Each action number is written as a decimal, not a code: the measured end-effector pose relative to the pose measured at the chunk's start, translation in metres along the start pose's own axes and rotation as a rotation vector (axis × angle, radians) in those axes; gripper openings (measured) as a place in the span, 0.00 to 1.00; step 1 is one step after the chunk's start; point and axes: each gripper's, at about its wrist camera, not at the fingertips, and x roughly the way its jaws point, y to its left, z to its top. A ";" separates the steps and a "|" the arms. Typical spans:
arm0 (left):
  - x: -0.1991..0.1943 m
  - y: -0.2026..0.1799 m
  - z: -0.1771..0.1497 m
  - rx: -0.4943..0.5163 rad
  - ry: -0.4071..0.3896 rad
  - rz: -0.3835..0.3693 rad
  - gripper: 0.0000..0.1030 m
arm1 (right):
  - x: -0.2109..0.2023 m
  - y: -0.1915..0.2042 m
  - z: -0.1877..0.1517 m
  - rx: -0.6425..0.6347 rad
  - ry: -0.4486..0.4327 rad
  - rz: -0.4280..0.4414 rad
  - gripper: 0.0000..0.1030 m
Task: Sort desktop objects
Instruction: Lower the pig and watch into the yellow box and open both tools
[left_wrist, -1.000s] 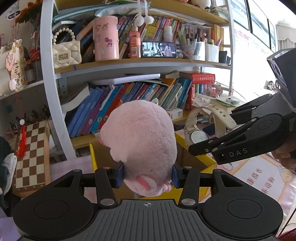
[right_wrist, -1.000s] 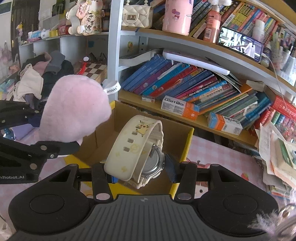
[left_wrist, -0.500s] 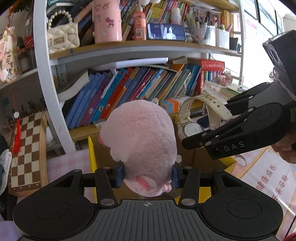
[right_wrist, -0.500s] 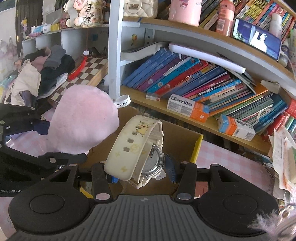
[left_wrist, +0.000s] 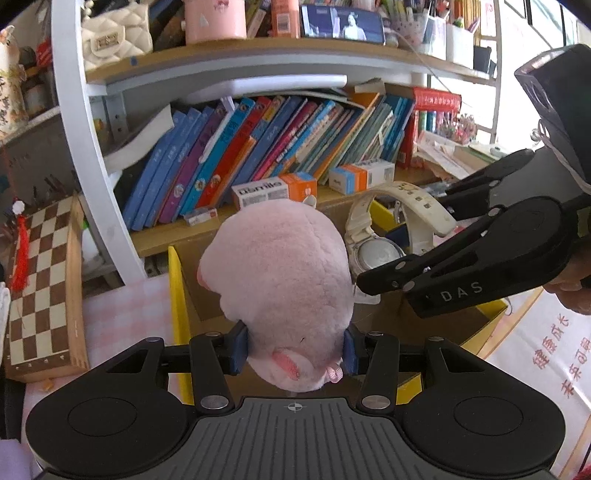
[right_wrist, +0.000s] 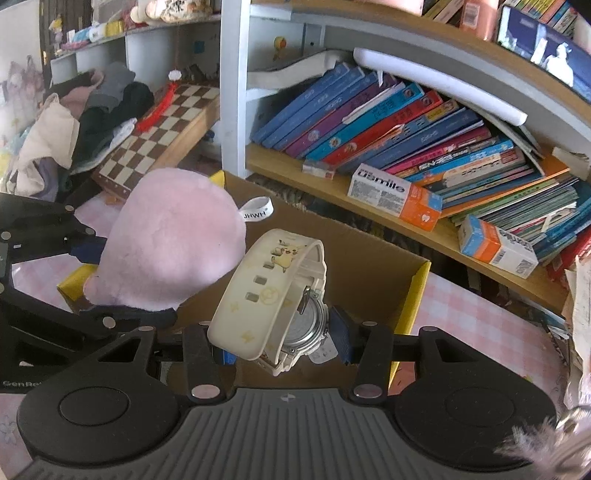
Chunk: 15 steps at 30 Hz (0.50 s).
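left gripper (left_wrist: 294, 347) clamps pink plush (left_wrist: 280, 288), right gripper (right_wrist: 280, 341) clamps cream watch (right_wrist: 273, 295); both above cardboard box (right_wrist: 417, 295), likely for dropping in.

Watch and plush over the box

My right gripper (right_wrist: 280, 341) clamps the cream watch (right_wrist: 271, 295); the pink plush (right_wrist: 170, 251), apparently pinched, hangs beside it above the cardboard box (right_wrist: 373, 266).

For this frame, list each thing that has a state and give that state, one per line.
Left tool: shut on the pink plush toy.
Right tool: shut on the cream watch.
Pink plush toy: held in the air over the cardboard box.
Cream watch: strap closed in a loop, held over the box.
Cardboard box: open at the top.
Phone on the shelf: screen lit.
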 end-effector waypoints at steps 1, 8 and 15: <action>0.003 0.000 0.000 0.003 0.010 -0.001 0.46 | 0.004 -0.001 0.001 -0.001 0.006 0.003 0.45; 0.023 -0.001 -0.004 0.020 0.101 0.003 0.46 | 0.028 -0.005 0.007 -0.027 0.036 0.021 0.45; 0.036 0.008 -0.004 -0.032 0.159 -0.011 0.51 | 0.068 0.001 0.022 -0.095 0.108 0.051 0.45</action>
